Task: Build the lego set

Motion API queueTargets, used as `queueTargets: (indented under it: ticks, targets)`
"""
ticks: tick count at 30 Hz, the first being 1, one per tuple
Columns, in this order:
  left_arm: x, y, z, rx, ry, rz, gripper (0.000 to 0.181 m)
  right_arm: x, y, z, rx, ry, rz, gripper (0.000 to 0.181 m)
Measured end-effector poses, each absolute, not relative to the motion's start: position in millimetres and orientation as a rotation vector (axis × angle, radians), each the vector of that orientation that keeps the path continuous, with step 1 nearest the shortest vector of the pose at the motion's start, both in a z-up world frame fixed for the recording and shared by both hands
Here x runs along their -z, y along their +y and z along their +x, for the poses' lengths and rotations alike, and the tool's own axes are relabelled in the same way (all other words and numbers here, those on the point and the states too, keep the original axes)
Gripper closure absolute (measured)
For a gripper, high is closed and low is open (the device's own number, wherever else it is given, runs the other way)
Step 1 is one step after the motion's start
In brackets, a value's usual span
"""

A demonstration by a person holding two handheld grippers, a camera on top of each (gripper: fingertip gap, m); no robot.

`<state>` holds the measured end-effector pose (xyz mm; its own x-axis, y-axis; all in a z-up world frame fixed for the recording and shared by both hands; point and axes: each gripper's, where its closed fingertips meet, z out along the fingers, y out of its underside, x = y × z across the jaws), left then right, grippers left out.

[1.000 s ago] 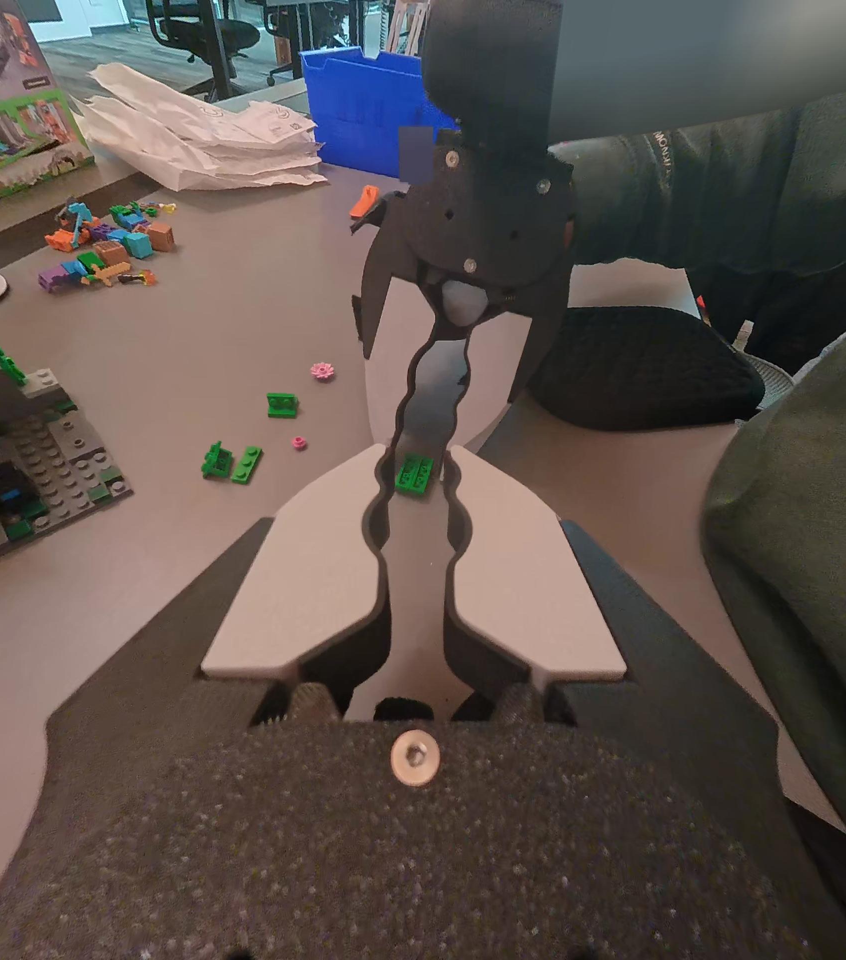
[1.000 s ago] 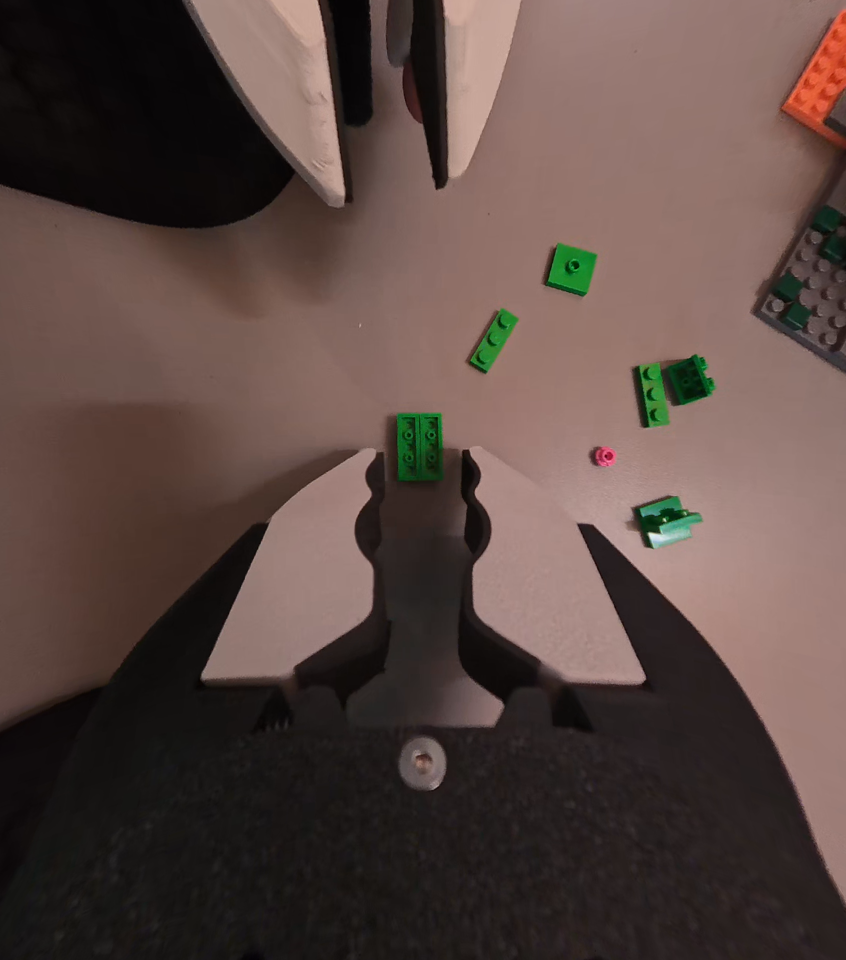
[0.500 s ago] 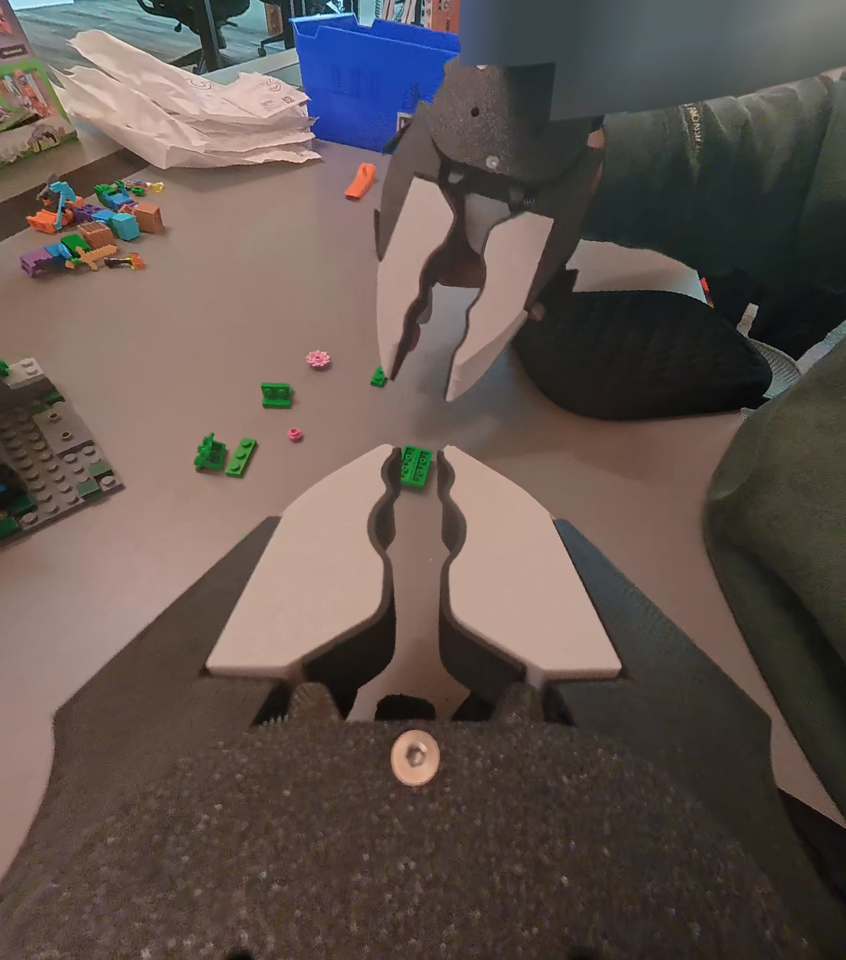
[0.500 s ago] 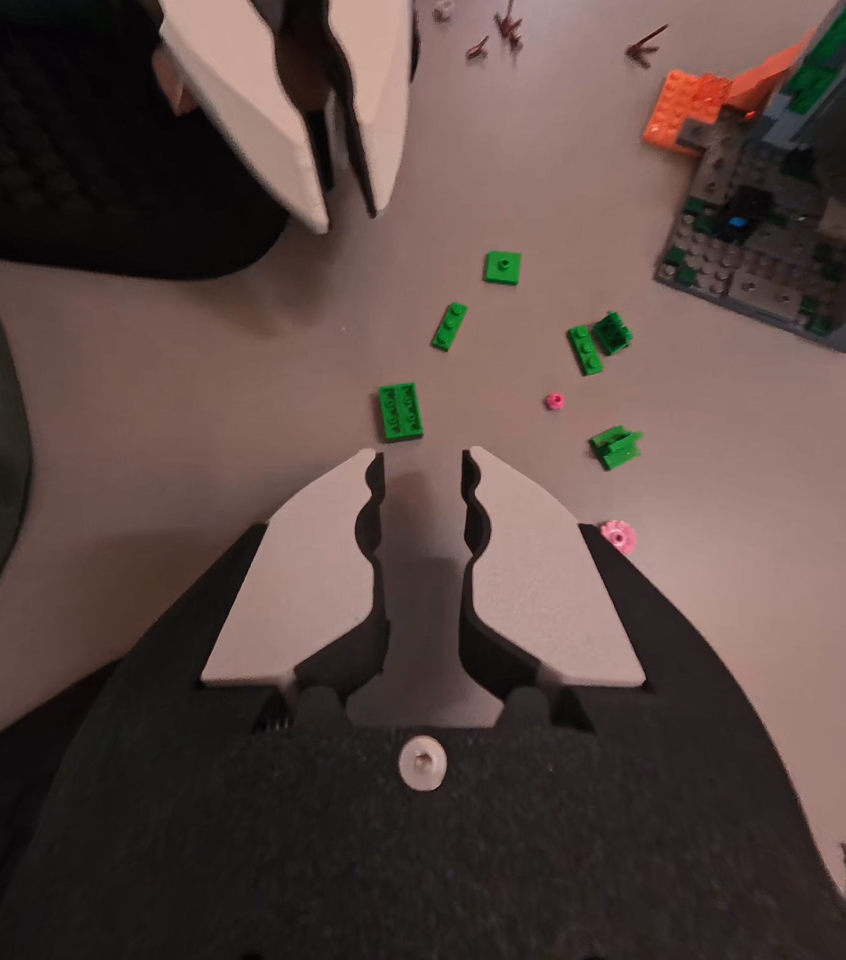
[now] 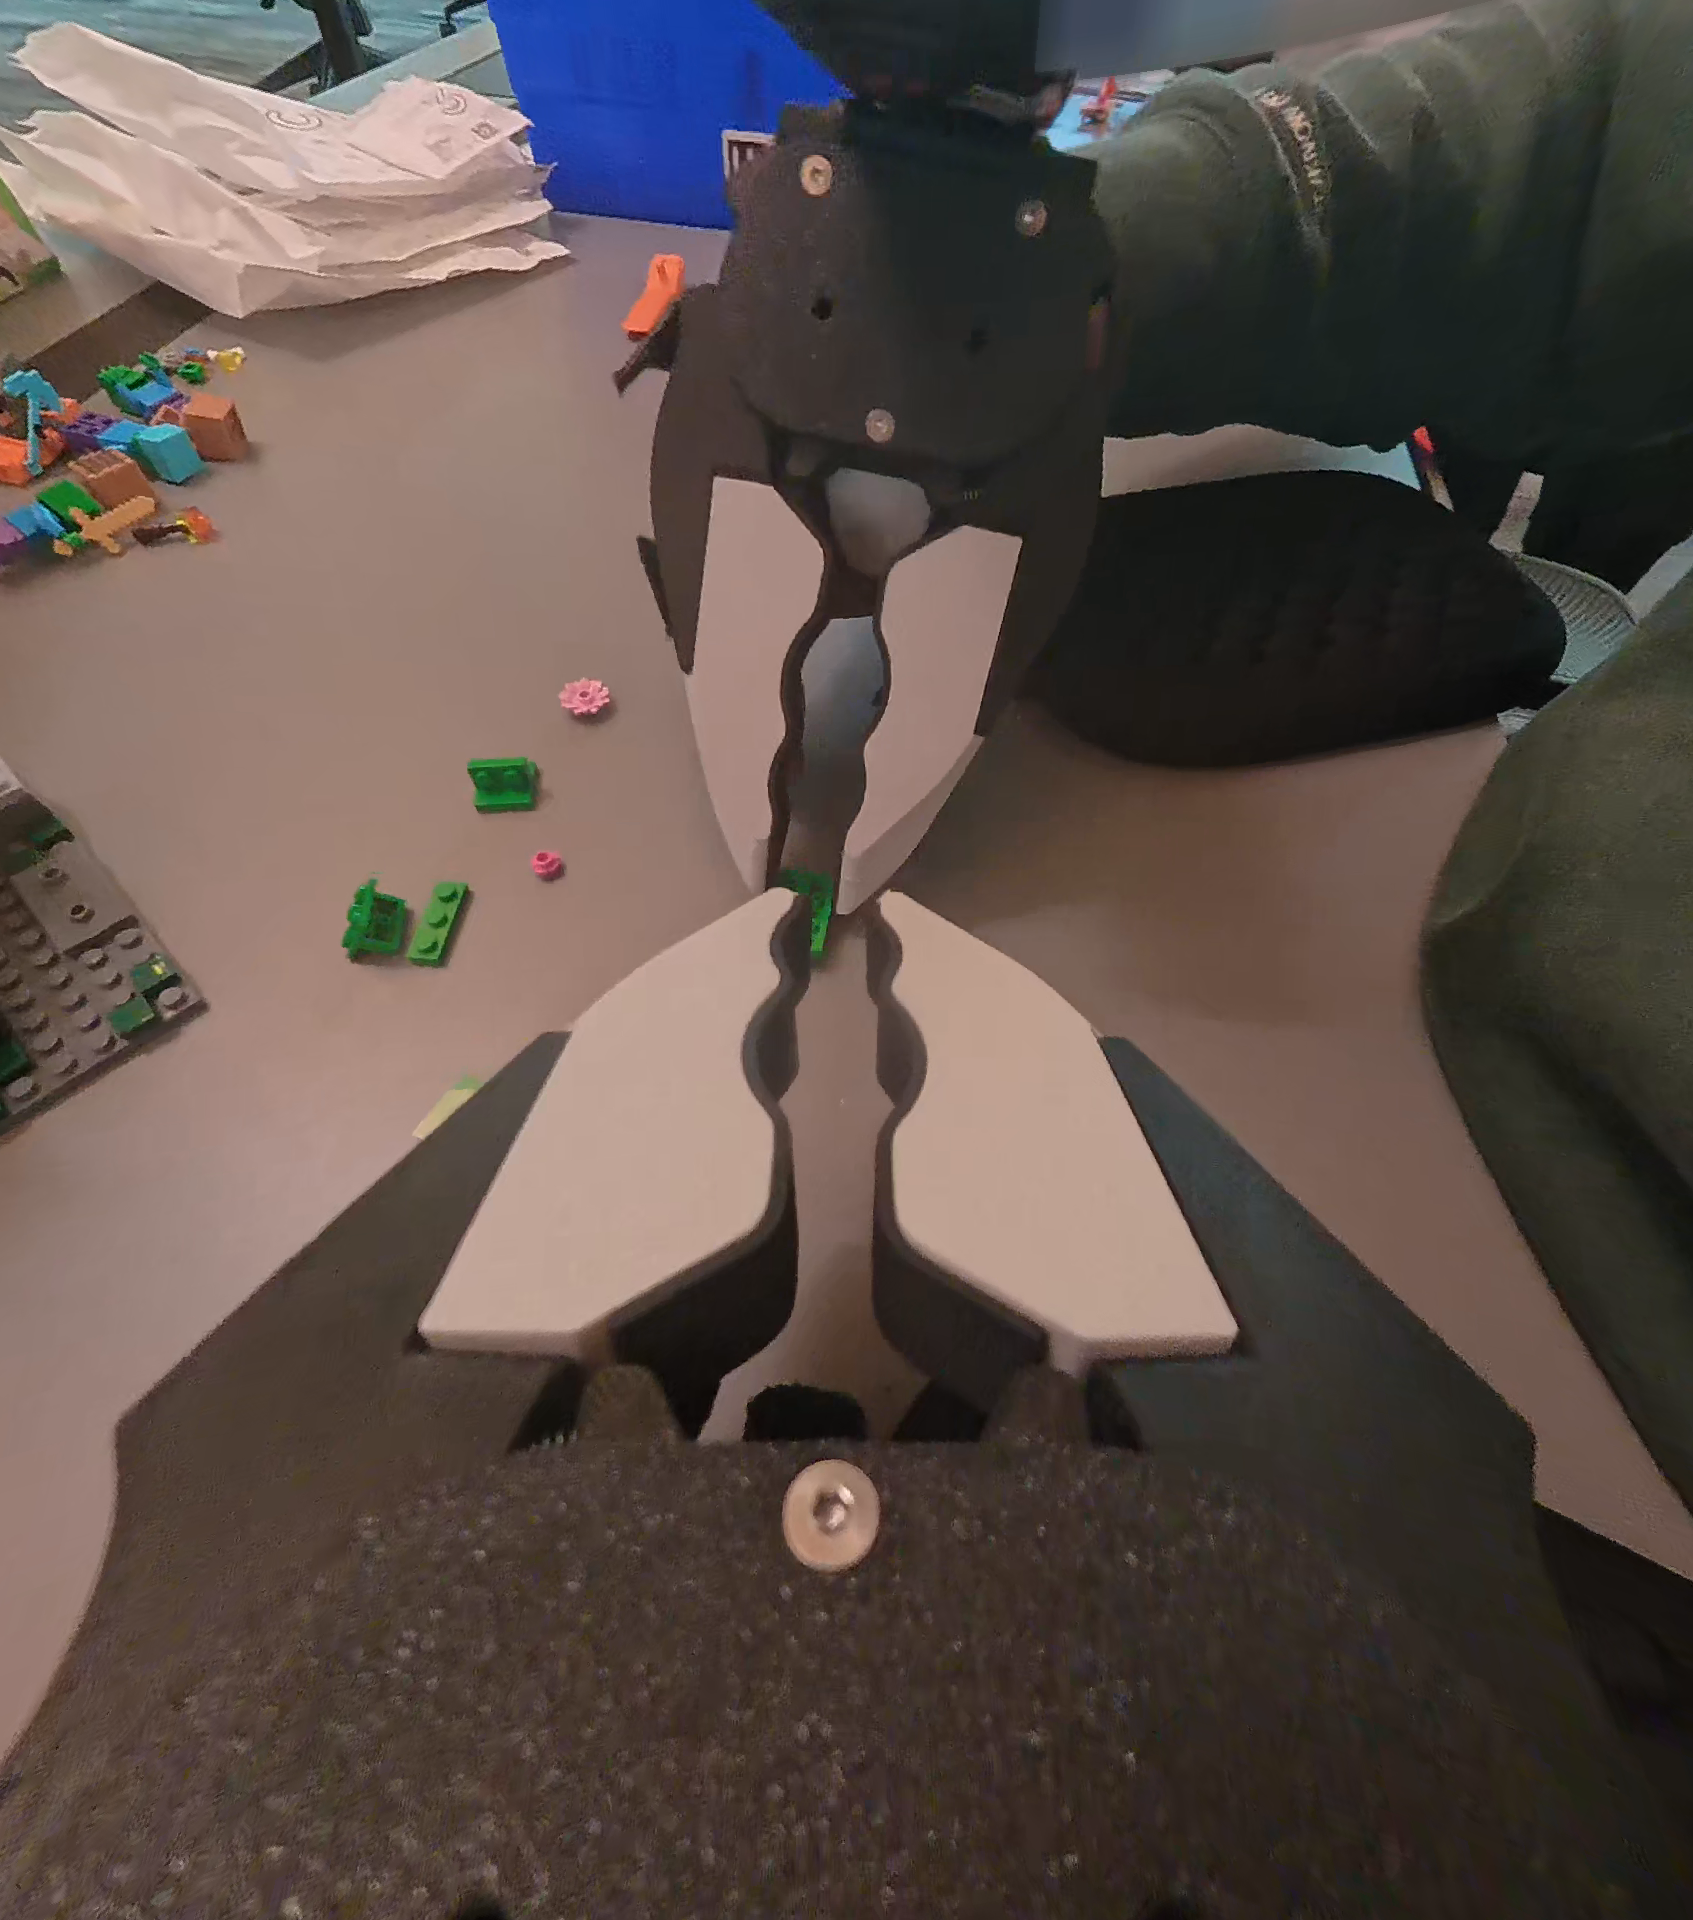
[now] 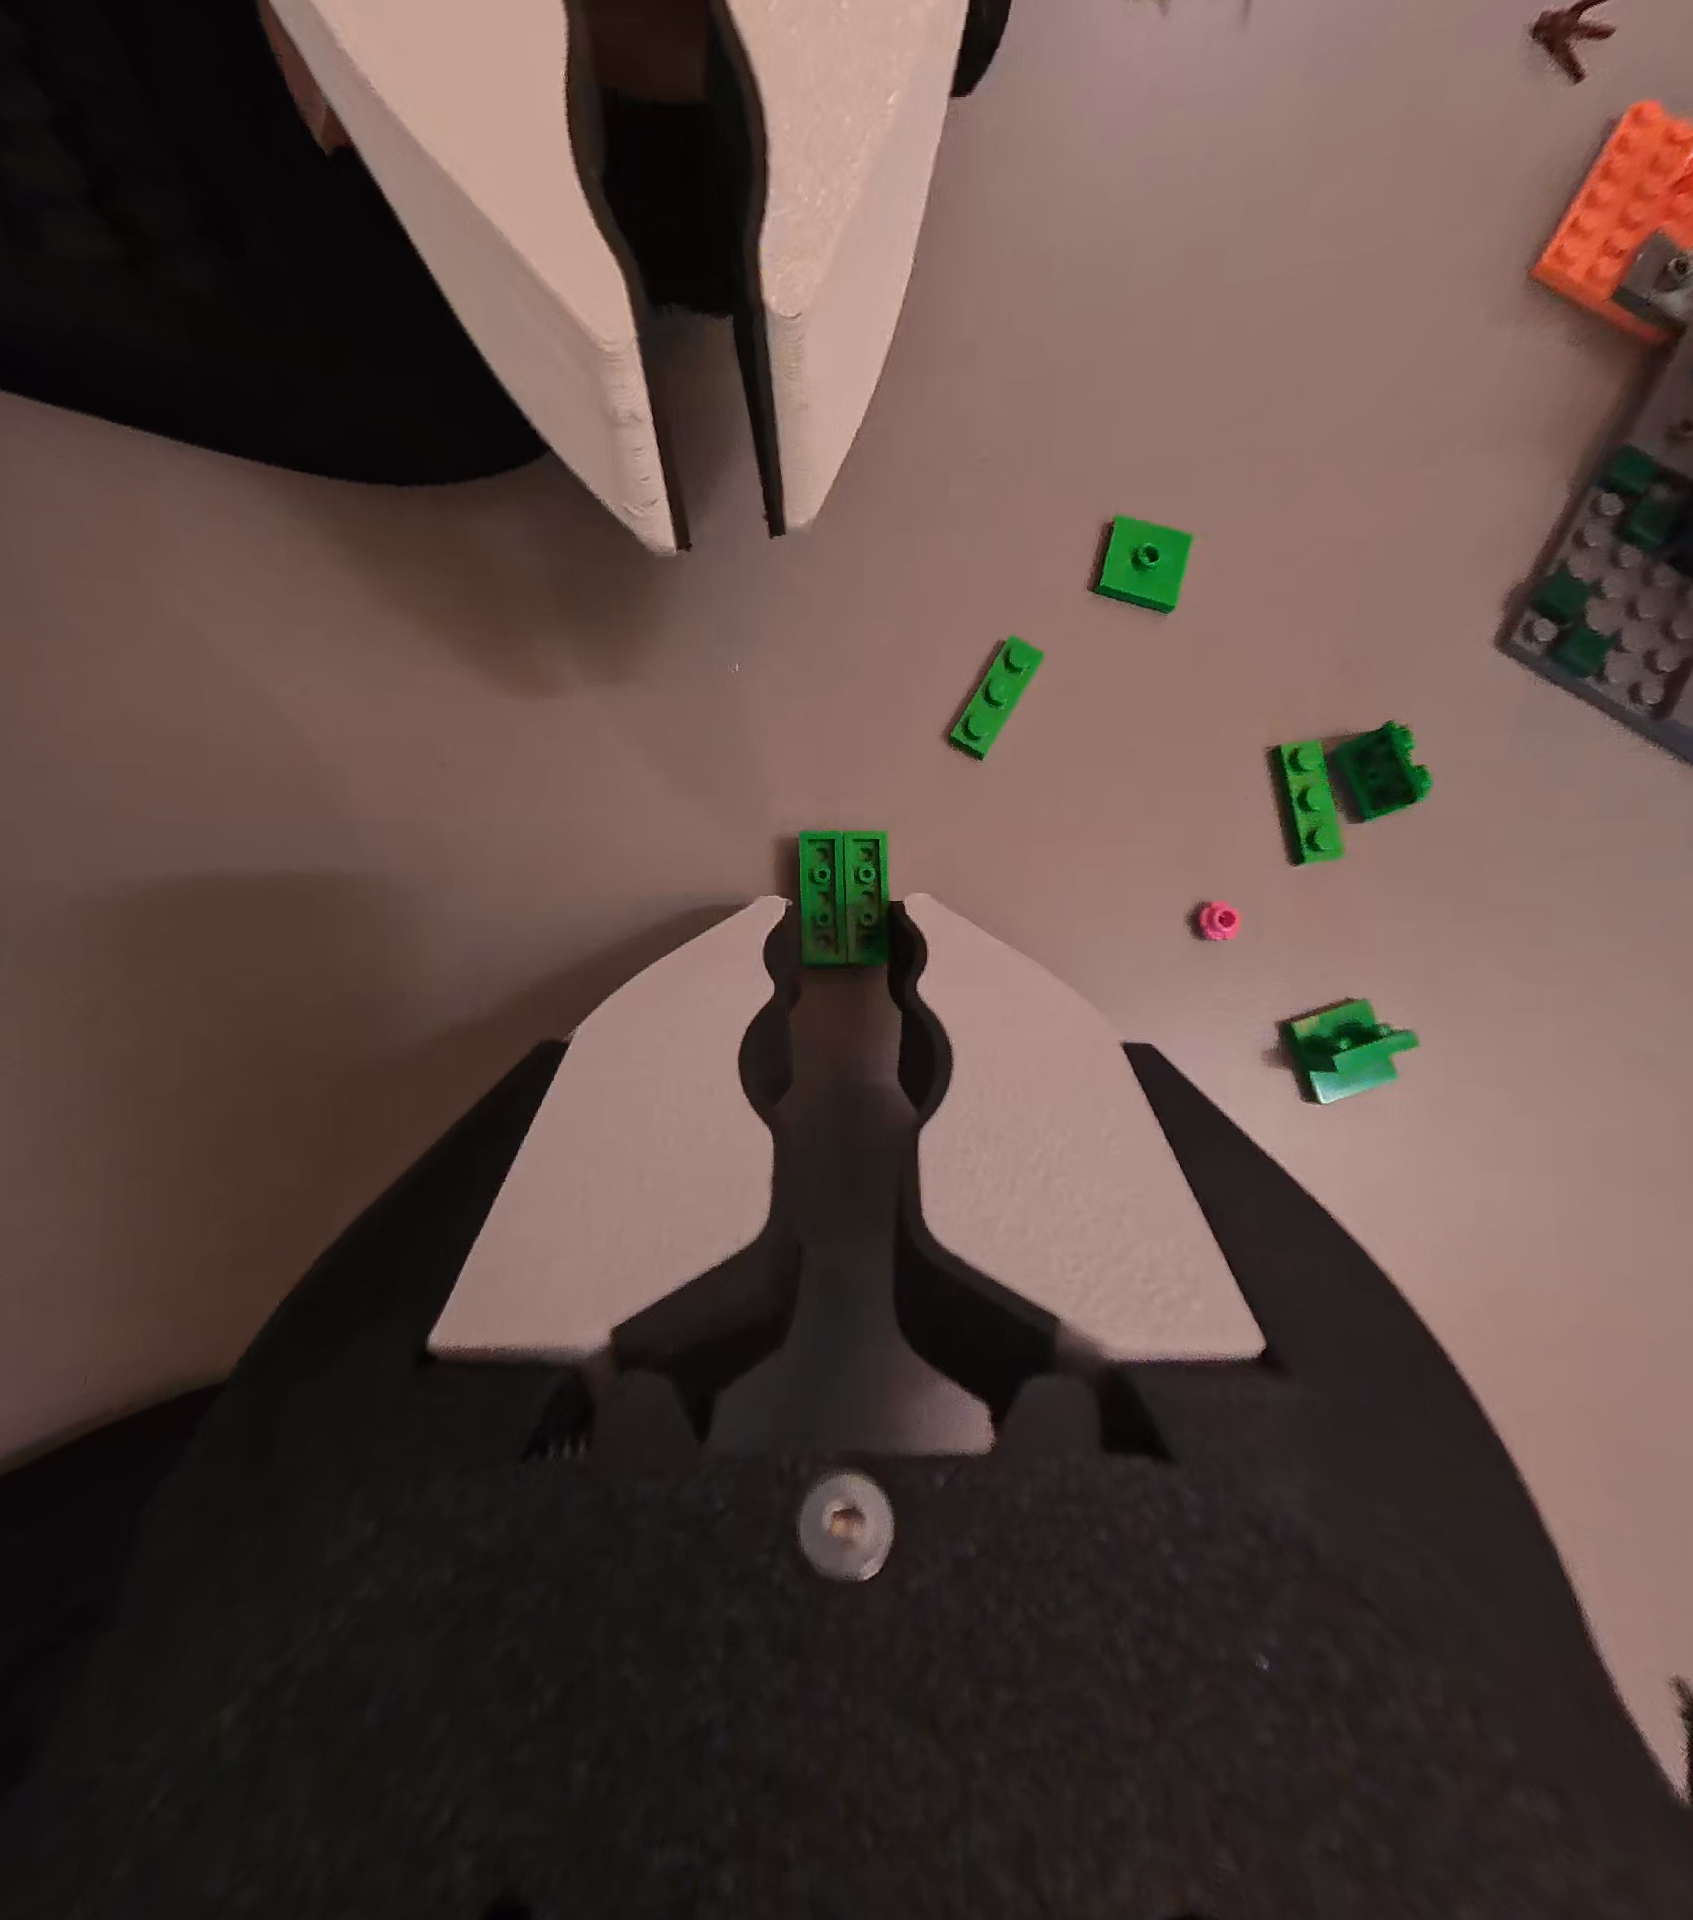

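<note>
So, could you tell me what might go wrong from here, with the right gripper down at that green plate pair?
The right gripper has its tips around the green plate pair, which lies studs-down. The two plates look only side by side, so a squeeze might lift one or pop them apart. The grip is at the very tips, so the pair could pivot or slip. The left gripper hovers close opposite, and its tips might collide with the right one's.
</note>
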<state>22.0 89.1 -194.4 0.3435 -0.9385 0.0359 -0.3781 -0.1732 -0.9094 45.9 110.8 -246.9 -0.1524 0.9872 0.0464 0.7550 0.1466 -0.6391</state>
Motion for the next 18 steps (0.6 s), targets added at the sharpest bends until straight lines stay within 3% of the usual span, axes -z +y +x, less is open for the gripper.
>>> queueTargets:
  ticks: [1,18]
  targets:
    - [194.3,88.4,22.4,0.801,1.187,-1.725,0.172,246.6,110.0,47.2,-0.678,-1.976,-1.674,0.166]
    - [174.6,56.9,62.8,0.683,1.433,-1.368,0.155,186.5,63.8,56.5,-1.504,-1.803,-1.827,0.166]
